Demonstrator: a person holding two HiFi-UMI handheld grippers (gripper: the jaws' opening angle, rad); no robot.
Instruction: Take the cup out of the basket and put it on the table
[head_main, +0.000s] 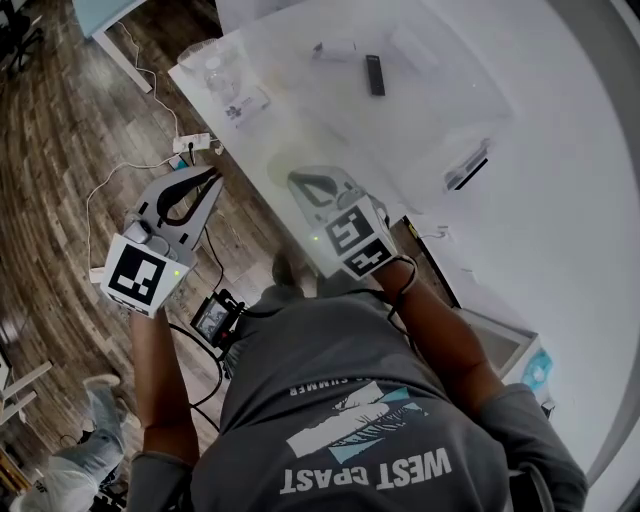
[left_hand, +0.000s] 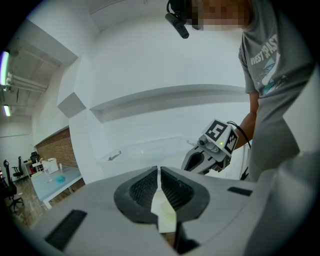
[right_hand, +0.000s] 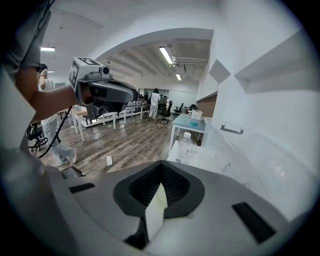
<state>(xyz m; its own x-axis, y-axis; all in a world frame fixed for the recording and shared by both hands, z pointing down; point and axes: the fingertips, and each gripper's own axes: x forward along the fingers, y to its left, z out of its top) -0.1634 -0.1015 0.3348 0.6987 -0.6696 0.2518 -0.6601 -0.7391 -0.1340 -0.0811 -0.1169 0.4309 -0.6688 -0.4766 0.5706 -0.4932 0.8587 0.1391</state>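
wood-plank floor (head_main: 60, 150) ran beside a glossy white table (head_main: 560, 180), and over that edge both claws hung in the air, touching nothing. the left gripper (head_main: 208, 183) hovered above the floor. its ribbed black pads (left_hand: 145, 187) were clenched to a thin slit with nothing between them. the right gripper (head_main: 300, 182) hovered at the table's near corner, its jaws likewise pressed together and empty in the right gripper view. each tool was a pale grey moulded shell that tapered to a loop-shaped nose, and each had a cube with black-and-white square markers at its back. a pale strip of tape ran down from the seam of each pair of pads. on the table stood a clear plastic bin (head_main: 440, 120) with smooth, see-through walls and a small handle on its side. a slim black bar (head_main: 375, 75) and a small white object (head_main: 335, 48) lay within its outline. a clear water bottle (right_hand: 186, 142) stood at its end nearest the floor. the cup could not be made out in any view, and whether this bin was the basket could not be told. a white power strip (head_main: 195, 143) lay on the planks with thin cords trailing from it. the person's grey printed shirt (head_main: 350, 430) filled the lower part of the head view. the right gripper view looked down a long open office with strip lights on the ceiling, rows of desks, and a small table with a blue top (right_hand: 192, 122).
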